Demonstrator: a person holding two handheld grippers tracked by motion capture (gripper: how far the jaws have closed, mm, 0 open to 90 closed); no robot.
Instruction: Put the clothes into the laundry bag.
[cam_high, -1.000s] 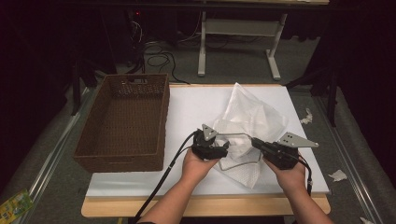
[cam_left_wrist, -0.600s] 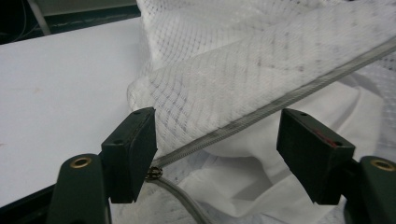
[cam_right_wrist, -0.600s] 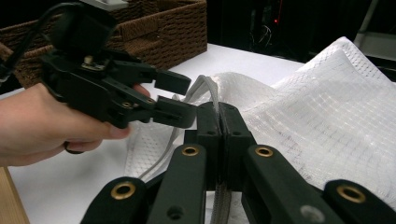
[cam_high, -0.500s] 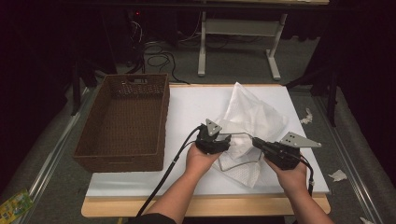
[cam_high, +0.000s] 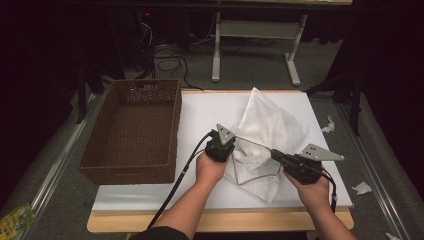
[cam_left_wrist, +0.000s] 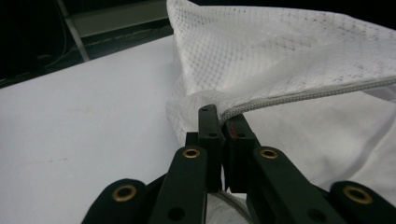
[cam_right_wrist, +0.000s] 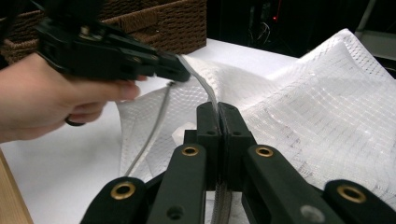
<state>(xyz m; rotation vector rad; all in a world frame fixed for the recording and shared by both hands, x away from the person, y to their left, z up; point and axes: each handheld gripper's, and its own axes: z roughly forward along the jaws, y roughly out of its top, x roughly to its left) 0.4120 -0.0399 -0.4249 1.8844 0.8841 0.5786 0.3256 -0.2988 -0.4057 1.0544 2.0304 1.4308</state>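
Both grippers (cam_high: 239, 141) (cam_high: 274, 154) on mesh bag (cam_high: 272, 127)

The mesh bag (cam_left_wrist: 299, 51) is running off the top and right edges of the left gripper view. Its zipper edge (cam_right_wrist: 219, 198) is disappearing between the right gripper (cam_right_wrist: 218, 109) jaws. The basket (cam_right_wrist: 154, 21) is getting cropped at the top of the right gripper view. Both forearms are leaving the high view's bottom edge.

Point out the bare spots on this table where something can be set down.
Free: the white table top between the wicker basket and the mesh bag, and the front strip near the left forearm. Crowded: the right half, under the bag and both hand-held grippers, left and right.
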